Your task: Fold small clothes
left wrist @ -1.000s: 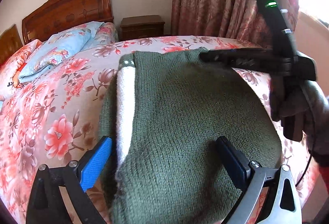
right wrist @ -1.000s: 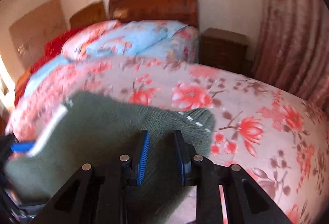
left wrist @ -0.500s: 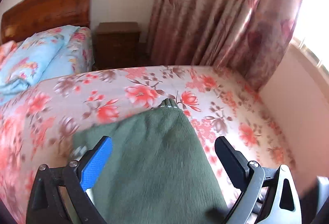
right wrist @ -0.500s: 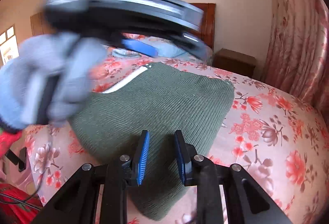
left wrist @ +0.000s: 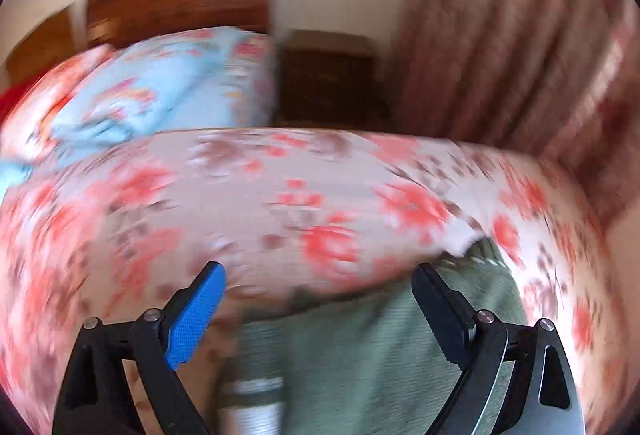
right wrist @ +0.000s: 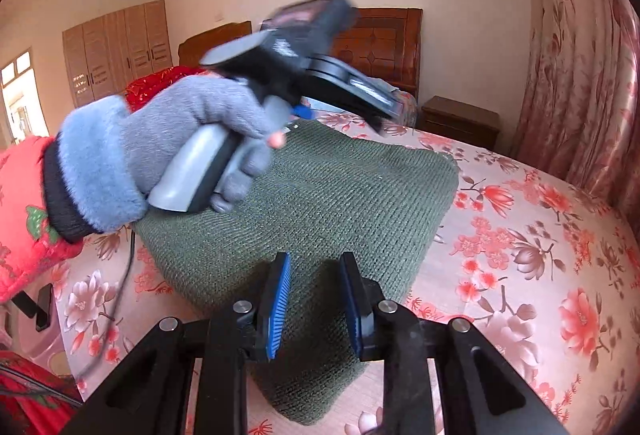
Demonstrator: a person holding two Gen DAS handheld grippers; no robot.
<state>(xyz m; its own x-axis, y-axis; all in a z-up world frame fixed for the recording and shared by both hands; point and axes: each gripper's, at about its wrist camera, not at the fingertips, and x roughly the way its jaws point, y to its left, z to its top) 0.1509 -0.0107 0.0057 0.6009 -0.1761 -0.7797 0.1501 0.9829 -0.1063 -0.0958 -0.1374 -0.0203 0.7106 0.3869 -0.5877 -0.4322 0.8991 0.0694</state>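
Note:
A folded green knit garment (right wrist: 320,203) lies on the floral bedspread (right wrist: 520,235). In the right wrist view my right gripper (right wrist: 316,299) has its jaws partly closed around the garment's near edge; the fabric lies between the pads. My left gripper (right wrist: 376,111) hovers above the garment's far left part, held in a grey-gloved hand (right wrist: 168,155). In the blurred left wrist view my left gripper (left wrist: 316,291) is wide open and empty, with the garment (left wrist: 380,355) low between the fingers and a white strip (left wrist: 252,395) at its left edge.
A wooden headboard (right wrist: 380,43) and blue floral pillows (left wrist: 160,87) are at the far end of the bed. A dark nightstand (right wrist: 460,119) stands beside pink floral curtains (right wrist: 580,55). A wardrobe (right wrist: 116,47) is at the far left.
My left gripper has swung away across the garment and the view has turned left, now motion-blurred. My right gripper has stayed on the garment's near edge.

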